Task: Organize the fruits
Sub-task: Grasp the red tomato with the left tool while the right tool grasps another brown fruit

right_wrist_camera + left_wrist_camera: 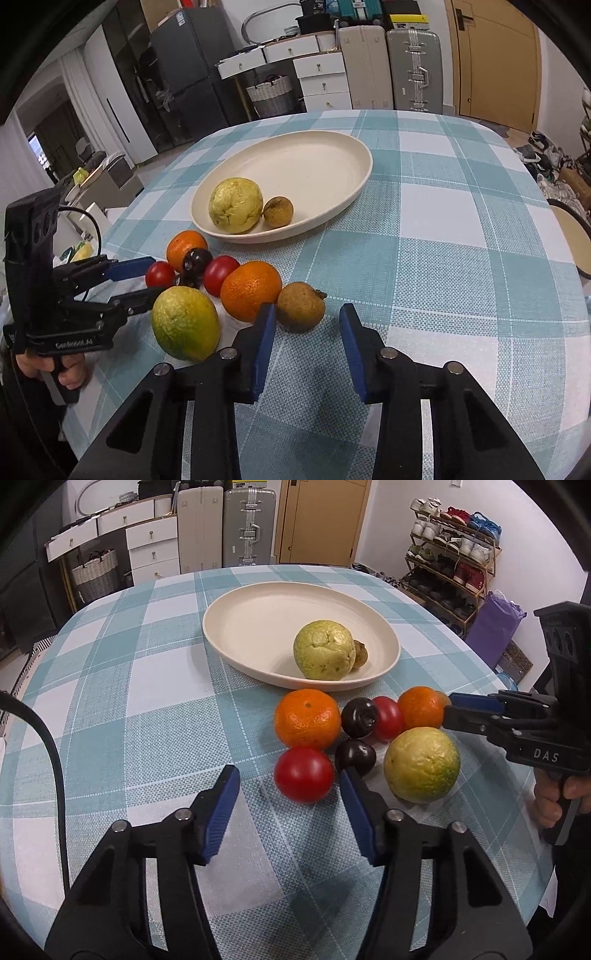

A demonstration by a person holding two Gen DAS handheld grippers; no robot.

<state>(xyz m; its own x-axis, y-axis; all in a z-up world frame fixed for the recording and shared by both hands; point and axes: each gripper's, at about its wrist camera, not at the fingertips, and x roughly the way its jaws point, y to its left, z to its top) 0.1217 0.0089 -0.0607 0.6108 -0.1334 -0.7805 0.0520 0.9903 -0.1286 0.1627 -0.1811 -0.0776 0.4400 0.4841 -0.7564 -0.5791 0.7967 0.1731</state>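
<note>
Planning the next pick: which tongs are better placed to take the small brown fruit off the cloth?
Right. The right tongs are open with the small brown fruit just ahead of their gap; the left tongs face a red tomato.

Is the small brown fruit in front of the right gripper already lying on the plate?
No, the small brown fruit lies on the checked tablecloth, apart from the plate, just ahead of the open right gripper.

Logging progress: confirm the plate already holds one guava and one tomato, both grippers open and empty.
Not quite. Beside the guava on the plate lies a small brown fruit, not a tomato; the right wrist view shows it. The left gripper and right gripper are open and empty.
</note>
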